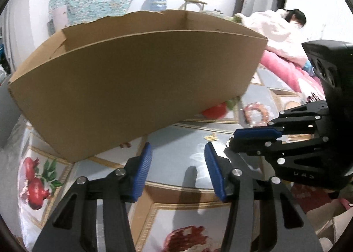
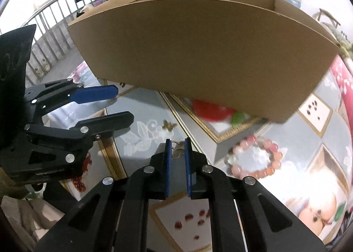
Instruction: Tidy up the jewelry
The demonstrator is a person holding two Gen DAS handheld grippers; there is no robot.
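A fruit-patterned cloth covers the table [image 2: 141, 106], with a tall open cardboard box [image 2: 198, 53] standing on it and a lived-in room behind. The task's thing in hand is a small gold ornament [image 2: 176, 152], thin and curly, lying on the cloth just in front of the box; the right hand-held gripper [image 2: 177, 149] has its blue pads drawn nearly together around it, though whether they actually pinch the metal or only frame it cannot be told. A pink bead bracelet [image 2: 257, 158] rests nearby to the right, also outside the box. The likely trouble is a weak hold: so flat and slight a piece could slip out on lifting, or the pads could catch the cloth instead and drag it. The box wall is high, so a low carry may knock against its rim. The right hand-held gripper points steeply down at the table; the left hand-held gripper [image 1: 178, 157] hovers beside it, likewise tilted down, jaws parted and empty.
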